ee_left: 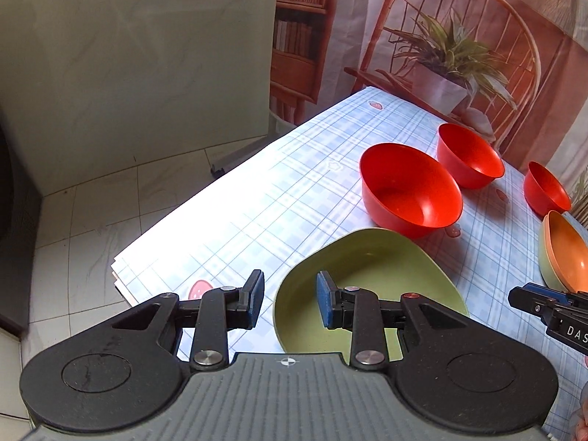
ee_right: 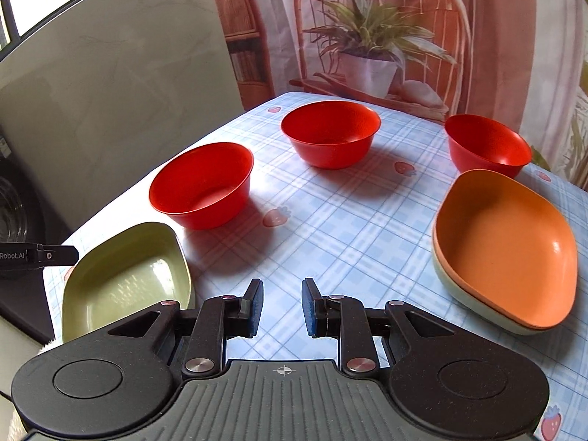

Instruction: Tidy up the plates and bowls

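A green plate [ee_left: 371, 279] [ee_right: 125, 279] lies at the table's near left. My left gripper [ee_left: 290, 303] is open, its fingers straddling the plate's left rim without closing on it. Three red bowls stand behind: a near one [ee_left: 409, 193] [ee_right: 202, 183], a middle one [ee_left: 468, 154] [ee_right: 330, 132] and a far right one [ee_left: 545, 187] [ee_right: 487, 149]. An orange plate [ee_right: 507, 242] [ee_left: 564, 257] is stacked on a pale green plate [ee_right: 477, 308] at the right. My right gripper [ee_right: 282, 307] is open and empty above the tablecloth between the plates.
The table [ee_right: 349, 228] has a blue checked cloth with strawberry prints. Its left edge [ee_left: 176, 220] drops to a tiled floor. A printed backdrop with a chair and plant [ee_right: 367, 44] hangs behind. A grey panel [ee_left: 139, 55] stands at the left.
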